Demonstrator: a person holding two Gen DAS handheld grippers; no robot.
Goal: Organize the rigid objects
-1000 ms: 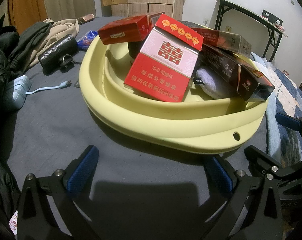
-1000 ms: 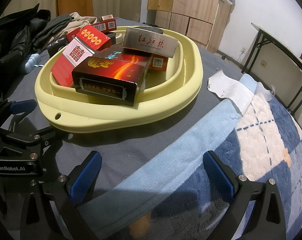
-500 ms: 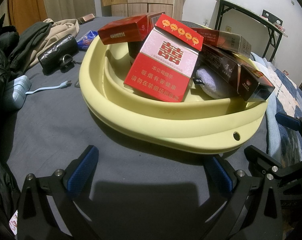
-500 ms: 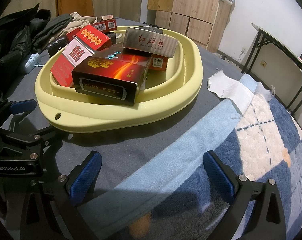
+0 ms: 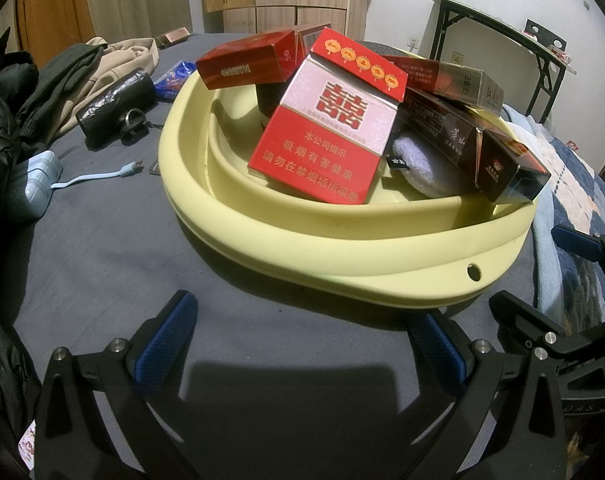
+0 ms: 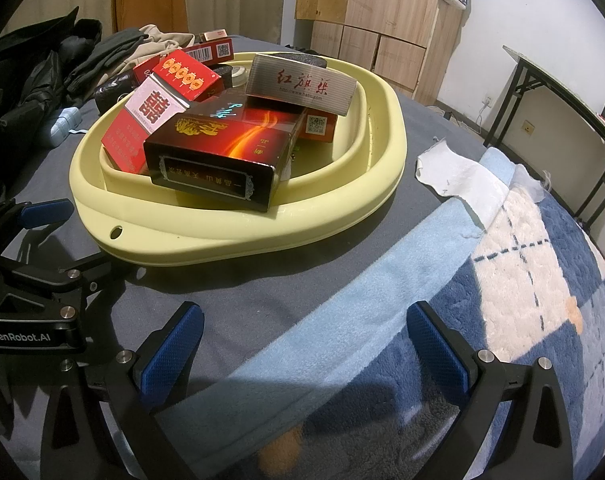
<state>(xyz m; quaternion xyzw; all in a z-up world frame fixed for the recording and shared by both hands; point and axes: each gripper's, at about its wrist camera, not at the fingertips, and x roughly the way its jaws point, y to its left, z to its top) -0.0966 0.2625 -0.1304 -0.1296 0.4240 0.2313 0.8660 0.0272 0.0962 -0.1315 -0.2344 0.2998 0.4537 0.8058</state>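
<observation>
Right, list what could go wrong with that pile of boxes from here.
1. The dark flame-printed carton juts over the pale yellow plastic basin's inner rim and may slide out if nudged.
2. The red-and-white cigarette box leans tilted, so pulling a neighbour could topple it.
3. Both open grippers, left and right, sit close together and could collide.

Your left gripper (image 5: 302,340) and right gripper (image 6: 302,344) match — black angular frames, silver screws, ribbed blue pads on the fingers (image 6: 170,350). White "GenRobot.AI" lettering marks one body.

grey pad (image 5: 422,160) half under boxes, basin (image 5: 262,232) floor mostly covered
</observation>
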